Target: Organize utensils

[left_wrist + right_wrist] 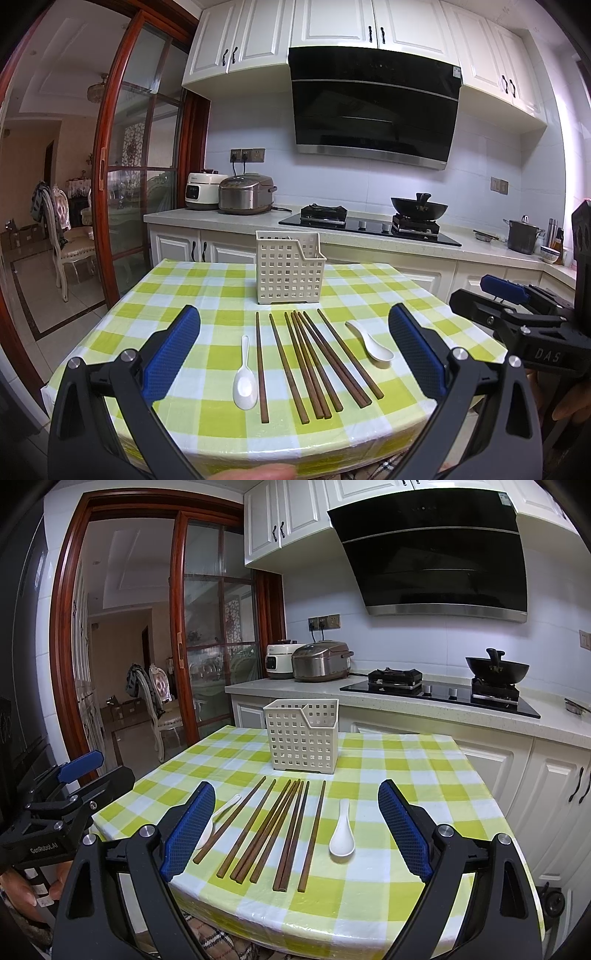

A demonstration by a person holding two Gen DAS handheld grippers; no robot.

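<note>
Several brown chopsticks (314,365) lie side by side on the green checked tablecloth (177,291), with a white spoon (244,380) to their left and a second white spoon (373,341) to their right. A cream perforated utensil holder (290,267) stands behind them. My left gripper (295,328) is open and empty above the near edge. In the right wrist view my right gripper (297,799) is open and empty over the chopsticks (273,834); the right spoon (342,830), the left spoon (221,808) and the holder (303,734) show there.
The kitchen counter (221,218) behind the table carries two rice cookers (245,194), a hob with a wok (419,208) and a steel pot (522,236). A glass sliding door (140,147) stands at the left. The right gripper's body (517,317) hangs beside the table's right edge.
</note>
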